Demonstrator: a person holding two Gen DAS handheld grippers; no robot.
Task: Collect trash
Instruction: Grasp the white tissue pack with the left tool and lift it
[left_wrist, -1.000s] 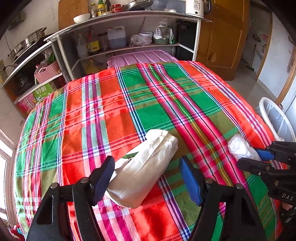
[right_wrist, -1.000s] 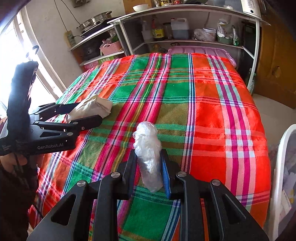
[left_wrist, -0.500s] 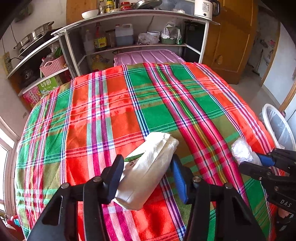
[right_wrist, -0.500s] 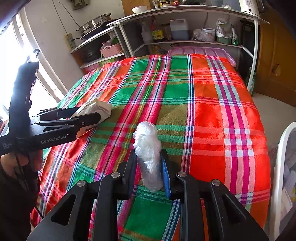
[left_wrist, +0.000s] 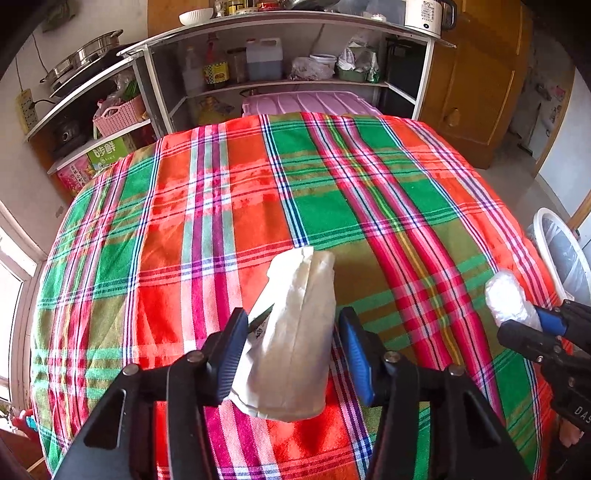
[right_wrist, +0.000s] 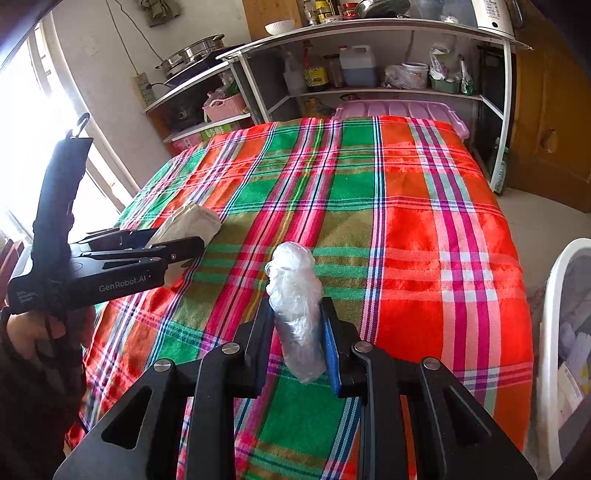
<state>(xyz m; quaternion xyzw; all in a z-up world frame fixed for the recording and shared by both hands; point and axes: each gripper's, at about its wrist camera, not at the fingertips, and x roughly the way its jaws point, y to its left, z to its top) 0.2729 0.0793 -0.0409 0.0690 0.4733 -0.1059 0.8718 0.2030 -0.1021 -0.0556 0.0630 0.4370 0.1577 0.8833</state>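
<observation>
White paper bag (left_wrist: 291, 343) squeezed in left gripper (left_wrist: 293, 350); right gripper (right_wrist: 297, 339) pinches plastic wad (right_wrist: 295, 306), its lower end perhaps hidden.

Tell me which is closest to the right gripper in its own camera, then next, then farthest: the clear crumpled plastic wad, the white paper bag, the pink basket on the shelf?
1. Clear crumpled plastic wad: right between the right gripper's fingers.
2. White paper bag: left, on the plaid cloth.
3. Pink woven basket: far back left, on the shelf.

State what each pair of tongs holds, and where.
Left tongs: white paper bag, gripped across its lower half. Right tongs: clear plastic wad, lower half.
</observation>
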